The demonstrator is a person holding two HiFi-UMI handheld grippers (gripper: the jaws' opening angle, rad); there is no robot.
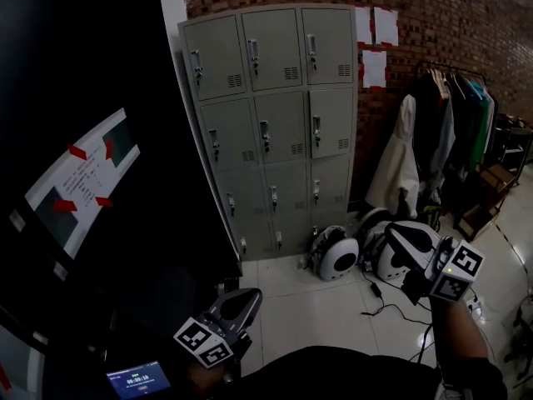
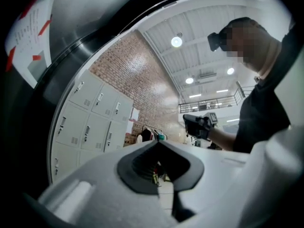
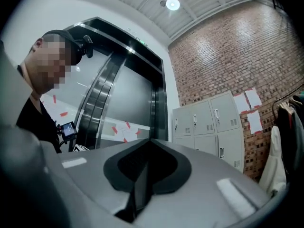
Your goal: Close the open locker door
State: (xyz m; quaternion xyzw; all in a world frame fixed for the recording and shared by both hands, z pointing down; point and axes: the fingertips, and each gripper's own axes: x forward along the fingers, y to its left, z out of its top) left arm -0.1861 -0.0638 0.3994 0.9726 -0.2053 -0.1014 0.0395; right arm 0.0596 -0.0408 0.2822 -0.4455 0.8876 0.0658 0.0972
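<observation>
Two hand-held grippers (image 2: 156, 143) (image 3: 151, 140), jaws together.

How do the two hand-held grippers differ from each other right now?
The left gripper sits low, beside the dark wall; the right gripper is higher, out over the pale floor. The left gripper lies in shadow and looks grey; the right gripper catches light and looks white. Both have jaws together, hold nothing, and are well short of the lockers.

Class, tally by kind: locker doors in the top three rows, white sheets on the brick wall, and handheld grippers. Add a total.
Locker doors, top three rows: 9
White sheets: 3
Left gripper and right gripper: 2
Total: 14
</observation>
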